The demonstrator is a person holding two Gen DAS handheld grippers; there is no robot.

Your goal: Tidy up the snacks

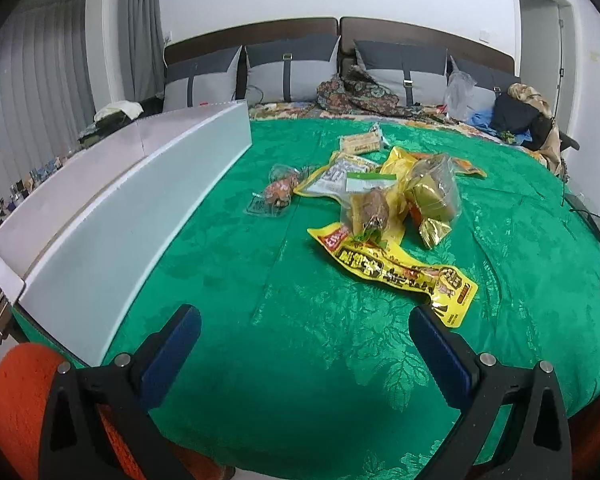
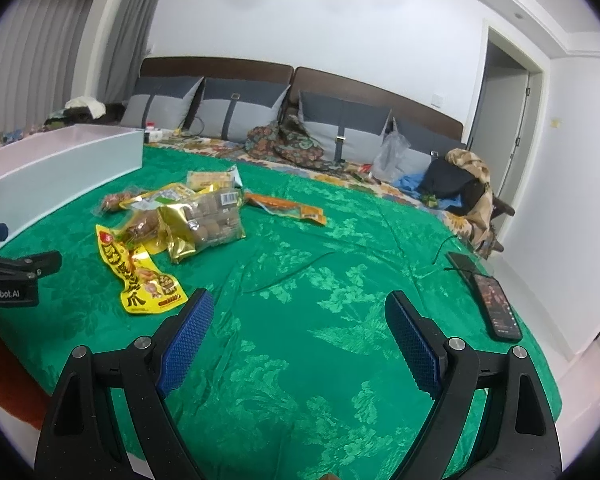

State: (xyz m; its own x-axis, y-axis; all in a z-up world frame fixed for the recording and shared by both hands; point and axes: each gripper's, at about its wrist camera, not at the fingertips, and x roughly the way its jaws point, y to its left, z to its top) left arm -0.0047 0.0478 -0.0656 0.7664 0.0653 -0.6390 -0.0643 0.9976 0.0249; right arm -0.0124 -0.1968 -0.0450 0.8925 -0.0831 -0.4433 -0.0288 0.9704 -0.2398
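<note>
White box: a long, shallow white rectangular box point(image 1: 148, 184) stood open on the left of the green patterned bedspread point(image 1: 300, 320); what could be seen of its inside held nothing, though its floor was mostly hidden behind the near wall.
Snack pile: the snacks lay loose on the bedspread, just to the right of the box and apart from it, overlapping one another.
Count of snacks: about eight packets, though the overlap left the exact number uncertain.
Nearest packet: one long yellow foil packet with red and black print point(image 1: 396, 268) lay closest to the grippers.
Clear bags: three clear plastic bags of brown food, one point(image 1: 370, 208) on the yellow packet, one point(image 1: 434, 192) beside it, one point(image 1: 278, 194) nearest the box.
Orange packet: one flat orange packet point(image 2: 288, 208) lay on the pile's right edge.
Phones: two dark phones point(image 2: 498, 306) lay at the bedspread's right edge.
Pillows: four grey pillows point(image 1: 290, 70) leaned on the headboard.
Left gripper point(image 1: 304, 340): jaws spread wide, gripping nothing, above bare bedspread.
Right gripper point(image 2: 298, 328): jaws likewise wide apart, empty, short of the pile.
</note>
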